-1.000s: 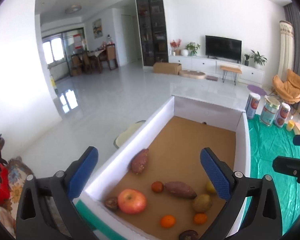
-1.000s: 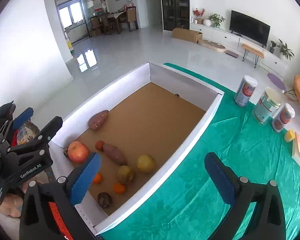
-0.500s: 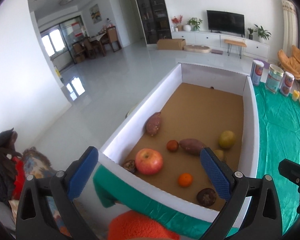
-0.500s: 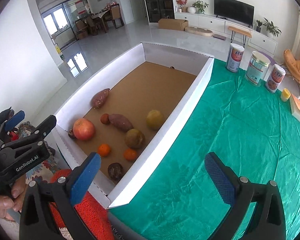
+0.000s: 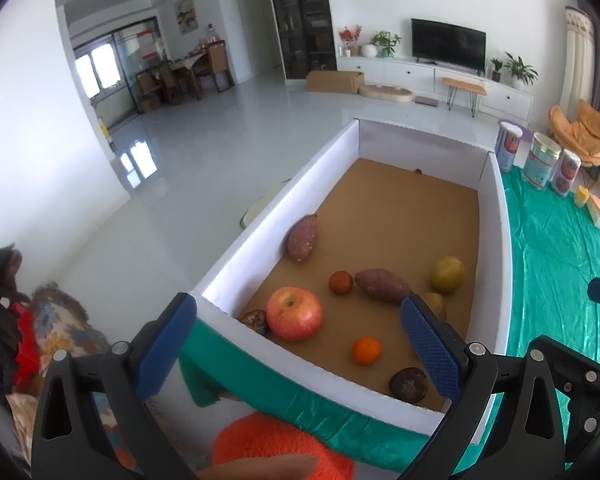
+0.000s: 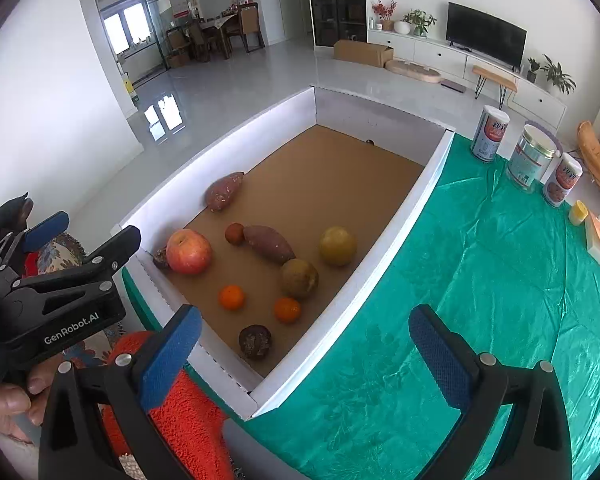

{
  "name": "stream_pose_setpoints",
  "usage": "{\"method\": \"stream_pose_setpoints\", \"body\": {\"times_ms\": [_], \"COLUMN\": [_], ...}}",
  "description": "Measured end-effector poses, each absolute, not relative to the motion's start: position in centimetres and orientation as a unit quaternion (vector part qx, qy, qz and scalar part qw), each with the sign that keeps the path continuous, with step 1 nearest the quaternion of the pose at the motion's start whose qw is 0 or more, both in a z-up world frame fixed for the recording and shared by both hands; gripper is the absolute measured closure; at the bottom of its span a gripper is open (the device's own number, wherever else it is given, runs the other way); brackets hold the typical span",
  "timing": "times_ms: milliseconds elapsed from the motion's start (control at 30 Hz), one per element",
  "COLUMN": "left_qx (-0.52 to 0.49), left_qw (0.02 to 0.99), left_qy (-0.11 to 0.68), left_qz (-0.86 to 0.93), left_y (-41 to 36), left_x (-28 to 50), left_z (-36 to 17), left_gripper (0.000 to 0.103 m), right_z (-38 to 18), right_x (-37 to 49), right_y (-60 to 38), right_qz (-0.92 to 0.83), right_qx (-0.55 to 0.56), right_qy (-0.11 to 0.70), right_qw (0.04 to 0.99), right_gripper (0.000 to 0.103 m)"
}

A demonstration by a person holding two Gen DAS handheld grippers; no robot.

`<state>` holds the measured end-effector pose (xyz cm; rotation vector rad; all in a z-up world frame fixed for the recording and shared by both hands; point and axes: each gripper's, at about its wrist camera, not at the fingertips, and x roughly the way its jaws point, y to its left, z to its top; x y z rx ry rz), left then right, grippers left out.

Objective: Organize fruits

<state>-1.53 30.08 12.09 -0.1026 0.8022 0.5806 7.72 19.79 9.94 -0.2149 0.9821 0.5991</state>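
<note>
A long white box (image 5: 236, 262) with a brown floor holds the fruits at its near end. In it lie a red apple (image 5: 294, 313), two sweet potatoes (image 5: 302, 237) (image 5: 382, 285), two small oranges (image 6: 231, 297) (image 6: 287, 309), two yellow-green round fruits (image 6: 337, 245) (image 6: 299, 279), a small brown-red fruit (image 5: 340, 282) and two dark wrinkled fruits (image 5: 409, 384) (image 5: 255, 319). My left gripper (image 5: 296, 350) is open and empty, held back over the box's near wall. My right gripper (image 6: 306, 356) is open and empty, over the box's near right corner.
A green cloth (image 6: 500, 280) covers the table right of the box. Three tins (image 6: 530, 158) and a small yellow cup (image 6: 578, 213) stand at its far side. An orange-red fuzzy cloth (image 6: 180, 412) and a patterned fabric (image 5: 56, 320) lie at the near edge.
Both grippers have pulled back and up from the box, so its near wall and the orange cloth now show. Both stay open and the fruits have not moved.
</note>
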Motion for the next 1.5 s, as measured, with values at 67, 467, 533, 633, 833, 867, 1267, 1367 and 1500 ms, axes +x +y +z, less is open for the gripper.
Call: {"method": "stream_pose_setpoints", "body": {"times_ms": [67, 467, 533, 633, 833, 867, 1267, 1367, 1500], "left_qx": [-0.055, -0.095, -0.091, -0.084, -0.078, -0.079, -0.077, -0.076, -0.077], "left_qw": [0.876, 0.866, 0.865, 0.865, 0.865, 0.865, 0.865, 0.865, 0.865], "left_qy": [0.393, 0.422, 0.422, 0.422, 0.423, 0.424, 0.422, 0.423, 0.423], "left_qz": [0.276, 0.249, 0.256, 0.260, 0.257, 0.257, 0.259, 0.259, 0.258], "left_y": [30.4, 32.7, 32.8, 32.8, 32.6, 32.7, 32.8, 32.7, 32.7], "left_x": [-1.5, -2.4, -2.4, -2.3, -2.0, -2.0, -2.1, -2.1, -2.0], "left_z": [12.0, 12.4, 12.2, 12.0, 11.9, 11.8, 11.8, 11.7, 11.7], "left_gripper": [0.001, 0.001, 0.001, 0.001, 0.001, 0.001, 0.001, 0.001, 0.001], "right_z": [10.0, 11.4, 11.5, 11.5, 11.4, 11.3, 11.5, 11.4, 11.3], "right_x": [7.6, 6.4, 6.3, 6.2, 6.2, 6.2, 6.1, 6.2, 6.3], "right_y": [20.3, 22.4, 22.6, 22.9, 23.2, 23.2, 23.3, 23.4, 23.4], "right_qz": [0.283, 0.270, 0.267, 0.266, 0.259, 0.258, 0.249, 0.248, 0.246], "right_qx": [-0.109, -0.130, -0.131, -0.135, -0.144, -0.145, -0.153, -0.154, -0.153], "right_qy": [0.467, 0.449, 0.444, 0.441, 0.436, 0.436, 0.430, 0.432, 0.433], "right_qw": [0.830, 0.842, 0.845, 0.846, 0.850, 0.850, 0.854, 0.854, 0.854], "right_gripper": [0.000, 0.000, 0.000, 0.000, 0.000, 0.000, 0.000, 0.000, 0.000]}}
